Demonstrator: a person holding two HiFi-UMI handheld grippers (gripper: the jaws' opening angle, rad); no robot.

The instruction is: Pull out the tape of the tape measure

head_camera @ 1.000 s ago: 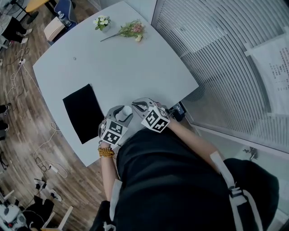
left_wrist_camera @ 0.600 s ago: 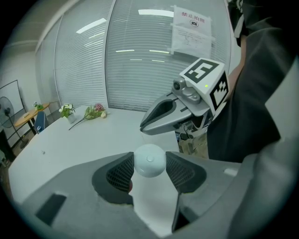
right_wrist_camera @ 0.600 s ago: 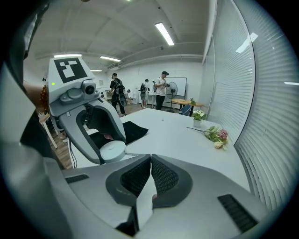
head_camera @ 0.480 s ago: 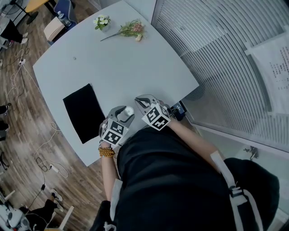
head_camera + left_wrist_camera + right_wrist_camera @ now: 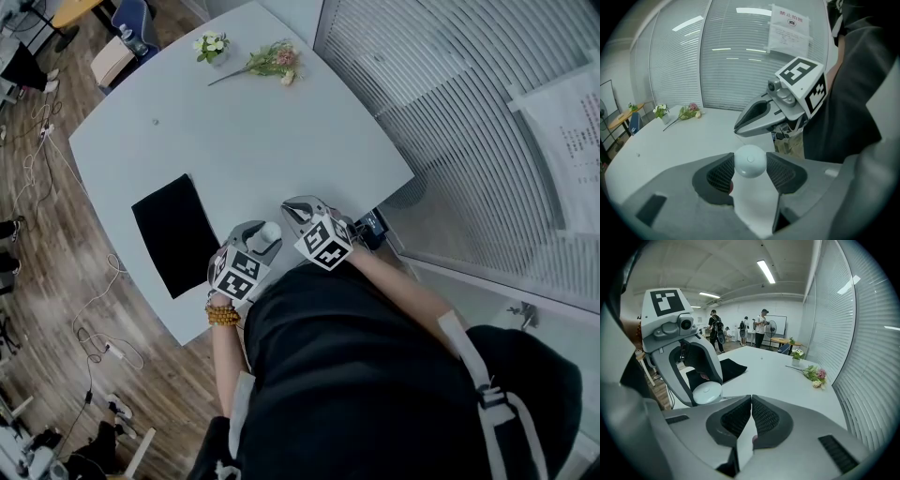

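1. White table (image 5: 244,131) lay below; the left gripper (image 5: 750,170) clasped the tape measure (image 5: 750,160) over its near edge.
2. Right gripper (image 5: 751,405) was clenched just beside it; a shallow pinch could slip off the tape.

White table (image 5: 262,141) on wood floor (image 5: 37,281) beside slatted blinds (image 5: 469,122).

Black top (image 5: 356,375), white strap (image 5: 469,361) across it. Brown bead bracelet (image 5: 221,317). L gripper (image 5: 267,232), R gripper (image 5: 291,208): grey shells, black ribbed pads (image 5: 766,418), b/w marker cube (image 5: 323,244) each.
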